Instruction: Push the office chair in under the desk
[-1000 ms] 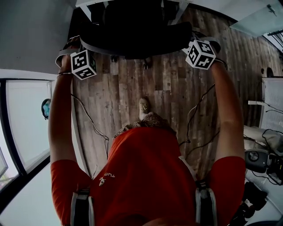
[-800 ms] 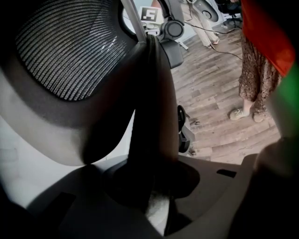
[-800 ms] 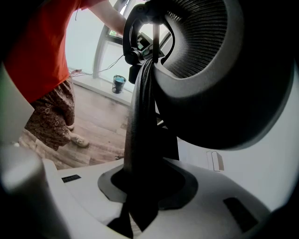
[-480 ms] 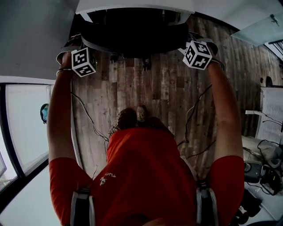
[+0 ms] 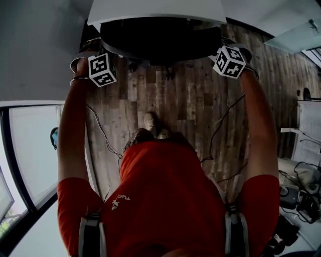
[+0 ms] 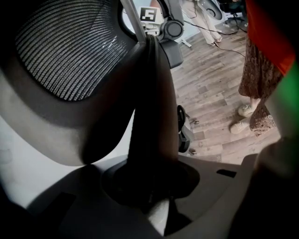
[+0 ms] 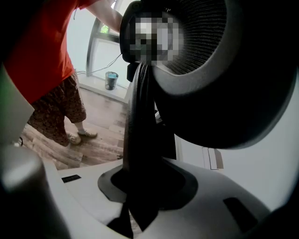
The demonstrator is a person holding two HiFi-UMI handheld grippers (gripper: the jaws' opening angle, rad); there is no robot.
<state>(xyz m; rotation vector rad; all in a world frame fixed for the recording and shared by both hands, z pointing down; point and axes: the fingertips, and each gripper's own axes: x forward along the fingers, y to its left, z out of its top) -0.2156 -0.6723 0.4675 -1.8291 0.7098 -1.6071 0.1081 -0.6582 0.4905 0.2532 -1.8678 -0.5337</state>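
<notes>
The black office chair point(image 5: 160, 42) stands at the top of the head view, its seat mostly beneath the white desk point(image 5: 155, 11). My left gripper point(image 5: 89, 51) grips the backrest's left edge and my right gripper point(image 5: 224, 46) its right edge. In the left gripper view the dark backrest frame point(image 6: 152, 112) runs down between the jaws of the left gripper point(image 6: 152, 186), with the mesh back point(image 6: 65, 51) to its left. In the right gripper view the frame edge point(image 7: 140, 126) sits clamped in the right gripper point(image 7: 145, 186) the same way.
Wooden floor point(image 5: 175, 100) lies between me and the chair, with cables point(image 5: 103, 138) trailing across it. A glass panel point(image 5: 30, 145) runs along the left. Camera gear point(image 5: 296, 196) and a white rack point(image 5: 307, 115) crowd the right. A small bucket point(image 7: 111, 80) stands by the window.
The chair has rolled farther under the desk, so less of its back shows. Both grippers went forward with it, and my feet stepped ahead.
</notes>
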